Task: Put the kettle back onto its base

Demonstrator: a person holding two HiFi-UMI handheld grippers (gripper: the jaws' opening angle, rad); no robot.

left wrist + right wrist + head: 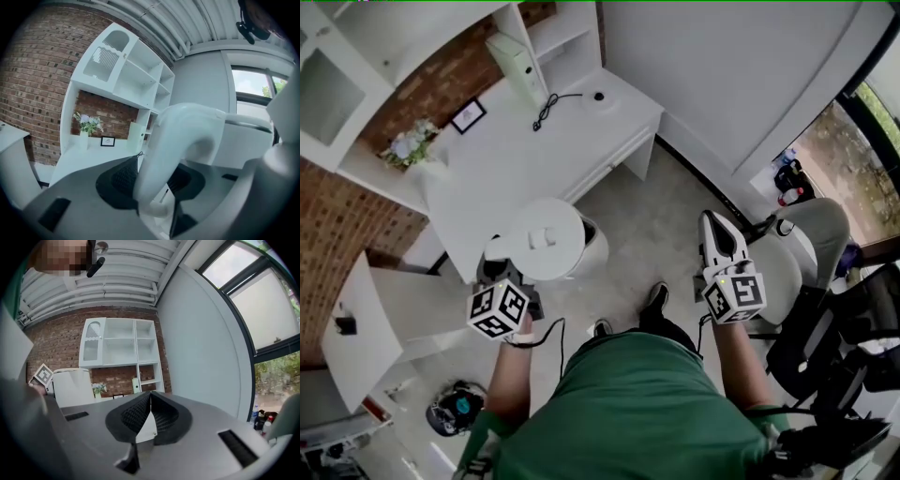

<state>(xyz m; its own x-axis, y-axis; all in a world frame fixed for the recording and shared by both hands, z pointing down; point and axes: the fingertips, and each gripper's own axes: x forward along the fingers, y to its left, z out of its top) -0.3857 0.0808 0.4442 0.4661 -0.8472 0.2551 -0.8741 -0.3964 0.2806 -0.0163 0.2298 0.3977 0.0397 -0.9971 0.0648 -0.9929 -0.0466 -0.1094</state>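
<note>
Your left hand-held gripper (502, 274) is clamped on the kettle's handle (180, 140). The kettle (546, 239) hangs just ahead of it, over the floor off the near edge of the worktop (502, 173). The base (598, 97) sits well ahead of that gripper and to its right, near the far end of the worktop, with its cord (549, 108) trailing off to its left.

Carry the kettle level so it does not swing on the handle, and clear the worktop edge before you go across. Come in from above the base, centre the kettle's bottom over the disc, then lower it straight down. A slanted approach could, I judge, knock the base aside or catch the cord. Loosen your grip only once the kettle sits flat. Your right hand-held gripper (150, 401) is closed on nothing, well off to the side of the kettle; leave it clear.

The kettle is white and smooth, a squat cylinder. It has a flat round lid with a small raised tab and a thick curved handle.
</note>
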